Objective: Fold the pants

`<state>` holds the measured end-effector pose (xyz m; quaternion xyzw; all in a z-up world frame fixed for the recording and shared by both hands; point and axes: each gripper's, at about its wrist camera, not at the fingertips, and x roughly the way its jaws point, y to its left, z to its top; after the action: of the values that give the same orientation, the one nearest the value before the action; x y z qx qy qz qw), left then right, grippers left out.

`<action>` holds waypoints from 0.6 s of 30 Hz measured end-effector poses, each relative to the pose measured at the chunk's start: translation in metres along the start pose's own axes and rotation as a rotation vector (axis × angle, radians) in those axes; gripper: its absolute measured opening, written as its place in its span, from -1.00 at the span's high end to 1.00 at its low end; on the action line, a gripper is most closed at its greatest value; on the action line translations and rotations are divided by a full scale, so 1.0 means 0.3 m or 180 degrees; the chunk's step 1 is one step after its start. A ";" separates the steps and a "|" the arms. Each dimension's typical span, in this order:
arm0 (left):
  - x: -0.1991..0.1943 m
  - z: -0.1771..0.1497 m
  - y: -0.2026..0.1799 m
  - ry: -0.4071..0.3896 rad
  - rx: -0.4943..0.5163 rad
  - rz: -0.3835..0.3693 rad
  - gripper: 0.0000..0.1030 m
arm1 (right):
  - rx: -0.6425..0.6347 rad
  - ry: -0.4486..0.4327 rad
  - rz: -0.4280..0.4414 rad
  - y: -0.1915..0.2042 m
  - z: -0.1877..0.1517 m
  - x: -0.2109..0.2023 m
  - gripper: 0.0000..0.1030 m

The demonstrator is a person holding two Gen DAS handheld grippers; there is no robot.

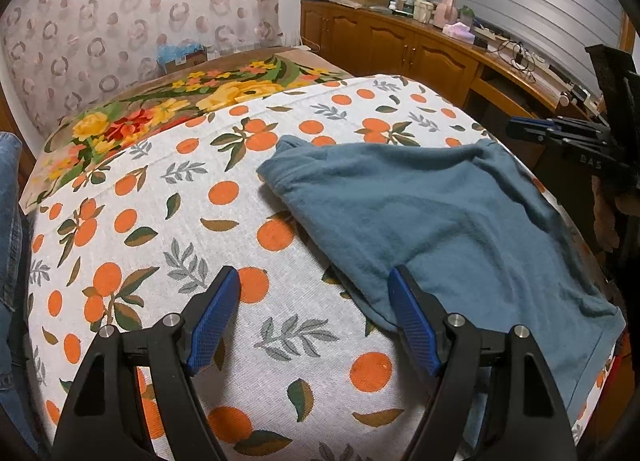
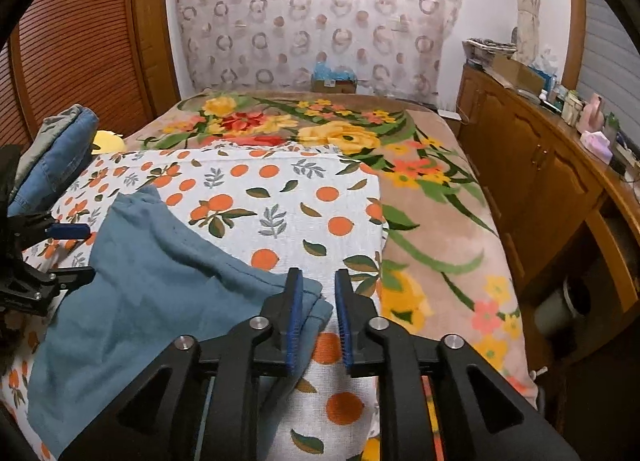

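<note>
The teal-blue pants point(image 1: 432, 221) lie folded over on the orange-print cloth point(image 1: 160, 221) on the bed. My left gripper point(image 1: 314, 281) is open and empty, just above the cloth; its right finger point(image 1: 412, 321) overlaps the pants' near left edge. In the right wrist view the pants point(image 2: 160, 293) lie to the left. My right gripper point(image 2: 317, 281) is open with a narrow gap, empty, over the pants' right corner. The left gripper point(image 2: 68, 249) shows at the left edge there; the right gripper point(image 1: 560, 133) shows at the right edge of the left wrist view.
A floral blanket point(image 2: 420, 197) covers the bed beyond the cloth. Folded jeans point(image 2: 56, 153) are stacked at the bed's left. A wooden cabinet point(image 2: 540, 181) with clutter runs along the right. A patterned curtain point(image 2: 320, 13) hangs behind.
</note>
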<state>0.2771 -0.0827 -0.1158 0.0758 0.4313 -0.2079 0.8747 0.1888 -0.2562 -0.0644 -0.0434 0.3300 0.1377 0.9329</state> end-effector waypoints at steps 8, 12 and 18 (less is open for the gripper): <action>0.012 -0.007 -0.001 -0.0043 0.0045 0.0029 -0.52 | -0.0108 0.0171 0.0131 0.035 -0.026 0.043 0.53; 0.011 -0.007 -0.001 -0.0044 0.0048 0.0035 -0.53 | -0.0036 0.0290 0.0101 0.005 -0.021 0.085 0.51; 0.012 -0.007 -0.001 -0.0043 0.0048 0.0036 -0.54 | 0.0032 0.0297 -0.0023 -0.014 -0.003 0.088 0.50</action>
<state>0.2773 -0.0834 -0.1200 0.0834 0.4233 -0.2067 0.8781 0.2092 -0.2542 -0.0817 -0.0463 0.3736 0.1304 0.9172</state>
